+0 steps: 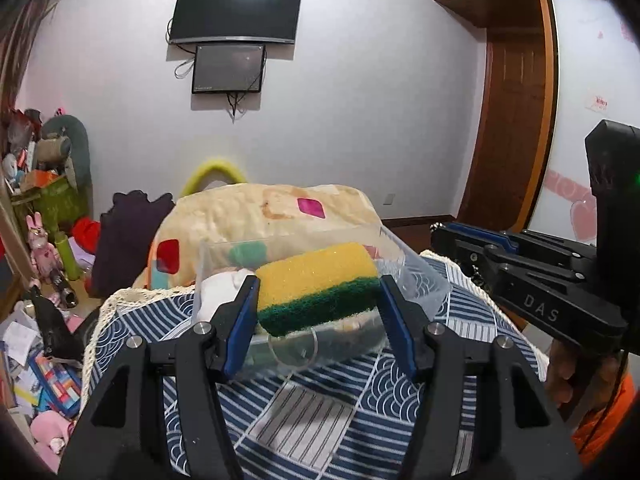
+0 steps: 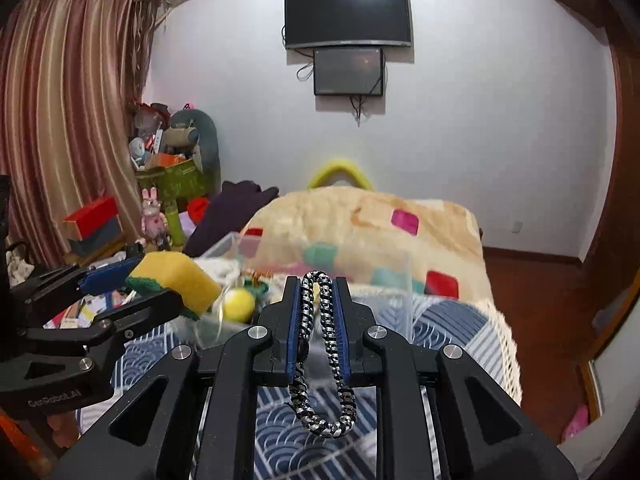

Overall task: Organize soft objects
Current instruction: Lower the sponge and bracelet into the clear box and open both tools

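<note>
Left gripper (image 1: 318,300): jaws clamped on the sponge (image 1: 318,286), yellow foam over a green scouring layer. Pads bear on its two short ends; the block spans the whole gap between them and bulges a little forward of the tips. Judgement: very light, springy, compresses readily, so the hold is by squeeze and friction. The green layer looks stiffer than the foam, so a grip low on the ends, across both layers, should hold best. Too hard a squeeze would bow it out of the jaws.

Right gripper (image 2: 317,312): jaws together on the braided cord (image 2: 325,344), black and silver, folded into a loop. The bend of the loop pokes out just ahead of my tips; both strands run back between the pads and the rest hangs slack below and behind them. Judgement: light, limp, no stiffness, will swing. The weave gives good friction, so slip is unlikely while both strands stay pinched.

The clear plastic box (image 1: 416,276) sits just beyond and below both sets of tips, on the blue patterned cloth (image 1: 304,412). It already holds soft items, including a yellow ball (image 2: 238,305). Thin walls, likely to slide if nudged.
</note>
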`<state>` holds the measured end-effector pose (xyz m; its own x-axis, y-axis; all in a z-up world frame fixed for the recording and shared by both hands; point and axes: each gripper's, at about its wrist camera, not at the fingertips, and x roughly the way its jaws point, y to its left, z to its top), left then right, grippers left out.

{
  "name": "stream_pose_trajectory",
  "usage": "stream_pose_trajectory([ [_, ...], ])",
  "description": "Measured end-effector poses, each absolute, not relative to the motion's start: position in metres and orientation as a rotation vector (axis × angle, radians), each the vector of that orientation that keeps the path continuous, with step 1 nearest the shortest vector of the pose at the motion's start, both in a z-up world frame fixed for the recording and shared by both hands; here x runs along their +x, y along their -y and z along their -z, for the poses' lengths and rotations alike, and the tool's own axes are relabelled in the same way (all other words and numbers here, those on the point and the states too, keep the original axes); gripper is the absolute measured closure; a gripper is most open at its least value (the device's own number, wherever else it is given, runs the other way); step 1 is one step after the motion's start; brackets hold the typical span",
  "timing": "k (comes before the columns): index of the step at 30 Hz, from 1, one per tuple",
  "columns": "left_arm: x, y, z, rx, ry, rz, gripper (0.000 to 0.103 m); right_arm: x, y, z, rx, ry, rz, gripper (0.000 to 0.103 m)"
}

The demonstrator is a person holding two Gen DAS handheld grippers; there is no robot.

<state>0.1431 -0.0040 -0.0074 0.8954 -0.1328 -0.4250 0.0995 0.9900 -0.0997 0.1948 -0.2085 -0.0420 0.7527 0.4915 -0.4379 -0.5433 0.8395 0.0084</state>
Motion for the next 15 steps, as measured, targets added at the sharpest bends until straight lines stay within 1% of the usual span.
stream_pose_trajectory([
  [7, 0.189, -0.006, 0.023, -0.122, -0.555, 0.155, 0.044, 0.219, 0.193, 0.045, -0.152, -0.452, -0.53, 0.089],
  [15, 0.22, -0.005, 0.049, -0.118, -0.606, 0.136, 0.044, 0.258, 0.181, 0.078, -0.178, -0.586, -0.517, 0.089],
])
